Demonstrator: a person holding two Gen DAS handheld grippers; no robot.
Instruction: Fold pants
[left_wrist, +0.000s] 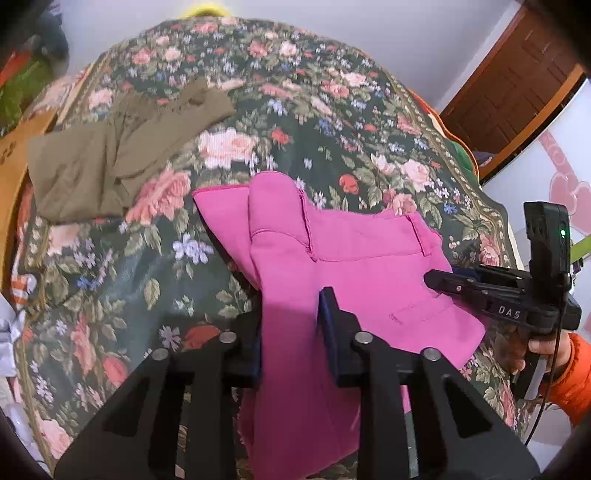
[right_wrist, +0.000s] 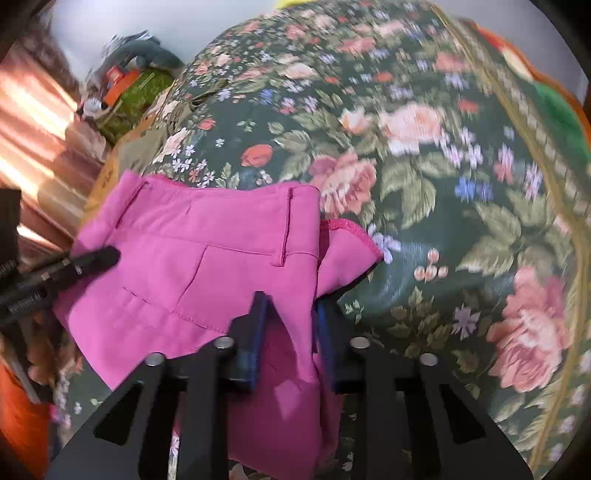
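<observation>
Closest in, the left gripper has its fingers pinched on a fold of the pink pants, cloth bunched between the pads and hanging below. The right gripper is likewise clamped on pink fabric near the waistband edge — so both ends are held. The pants lie across the floral bedspread, waistband and belt loops up, one part doubled over. The cloth looks light and soft, slumping wherever unsupported; I'd judge it holds a crease poorly and slides a little on the spread, so grips at seams or the stiffer waistband seem best. Farther off, an olive-brown garment lies crumpled — well apart from the pants.
</observation>
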